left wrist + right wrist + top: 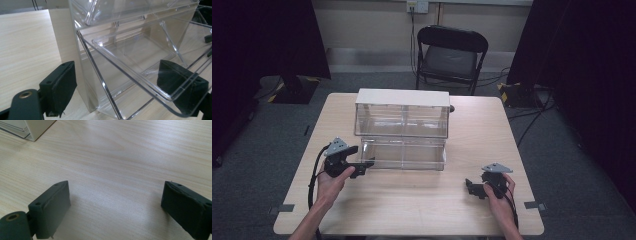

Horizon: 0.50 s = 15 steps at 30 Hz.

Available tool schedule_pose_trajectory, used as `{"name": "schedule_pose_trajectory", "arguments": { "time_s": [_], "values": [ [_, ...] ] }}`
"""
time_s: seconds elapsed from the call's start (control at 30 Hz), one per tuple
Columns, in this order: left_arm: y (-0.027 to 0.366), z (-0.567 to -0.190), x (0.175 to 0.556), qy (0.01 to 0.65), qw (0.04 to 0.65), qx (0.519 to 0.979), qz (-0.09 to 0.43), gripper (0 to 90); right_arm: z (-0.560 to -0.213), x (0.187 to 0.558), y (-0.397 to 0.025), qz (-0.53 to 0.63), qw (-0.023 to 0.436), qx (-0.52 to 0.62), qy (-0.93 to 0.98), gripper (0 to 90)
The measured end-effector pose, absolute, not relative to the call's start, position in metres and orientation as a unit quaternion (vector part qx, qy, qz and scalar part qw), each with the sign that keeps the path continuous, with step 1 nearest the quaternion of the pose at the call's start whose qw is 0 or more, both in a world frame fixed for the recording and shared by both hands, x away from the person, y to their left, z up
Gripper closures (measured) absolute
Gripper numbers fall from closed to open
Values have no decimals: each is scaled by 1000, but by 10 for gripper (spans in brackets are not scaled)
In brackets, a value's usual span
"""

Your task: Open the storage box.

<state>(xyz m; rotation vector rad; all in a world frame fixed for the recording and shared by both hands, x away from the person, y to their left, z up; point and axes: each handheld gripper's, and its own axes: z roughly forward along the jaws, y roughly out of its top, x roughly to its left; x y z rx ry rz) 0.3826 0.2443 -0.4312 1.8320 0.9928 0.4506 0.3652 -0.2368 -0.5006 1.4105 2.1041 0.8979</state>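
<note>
Unlabelled, both tongs gape wide: left tongs (pixel 130 82) straddling clear bin (pixel 140 62), right tongs (pixel 120 207) empty.

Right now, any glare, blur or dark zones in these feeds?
High view: soft overall, dark curtains at both sides, table evenly lit. Left gripper view: bright highlights along the clear bin edges, jaws slightly soft. Right gripper view: pale sheen on the wood, faint jaw shadows.

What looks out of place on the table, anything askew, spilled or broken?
Only the clear lower bin of the storage box: it is tipped out toward the person, while the upper bins sit flush. The left gripper is open at its left front corner. No spill or damage shows; the right gripper is open over bare table.
</note>
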Motion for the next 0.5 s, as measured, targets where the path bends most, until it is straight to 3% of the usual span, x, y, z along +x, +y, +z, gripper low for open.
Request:
{"name": "schedule_pose_trajectory", "arguments": {
  "time_s": [0.5],
  "values": [
    [238, -429, 387, 413, 494, 743, 184, 159, -501, 365, -237, 326, 225, 511, 763, 78]
  ]
}}
